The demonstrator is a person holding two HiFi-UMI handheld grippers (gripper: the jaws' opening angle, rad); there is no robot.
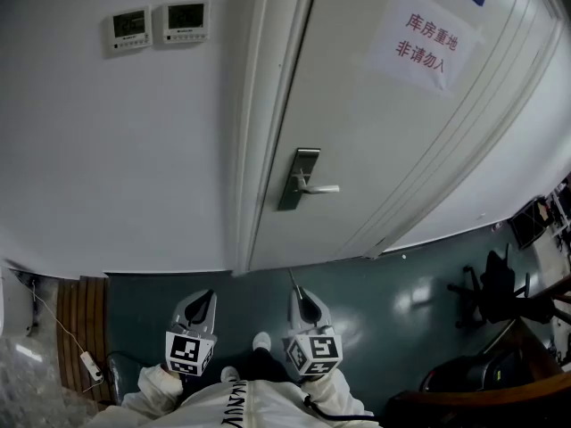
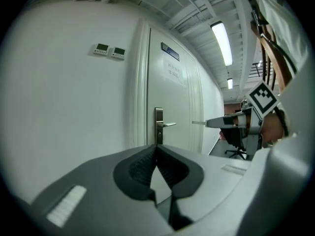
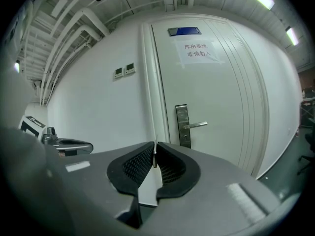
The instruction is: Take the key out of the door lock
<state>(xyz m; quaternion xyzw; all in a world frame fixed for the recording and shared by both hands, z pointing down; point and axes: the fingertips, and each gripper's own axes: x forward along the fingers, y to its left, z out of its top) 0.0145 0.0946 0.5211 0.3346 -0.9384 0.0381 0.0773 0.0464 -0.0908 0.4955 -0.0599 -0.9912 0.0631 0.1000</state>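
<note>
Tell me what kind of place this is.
Probably an indoor corridor of an office or workplace. A white door with a silver metal lever handle carries a paper notice in red characters, two small white wall control panels hang beside it, and a black office chair stands nearby.

Key, apparently, in right gripper; door ahead.

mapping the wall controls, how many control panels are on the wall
2 control panels: one on the white wall left of the door, the other right beside it. None seems hidden.
</note>
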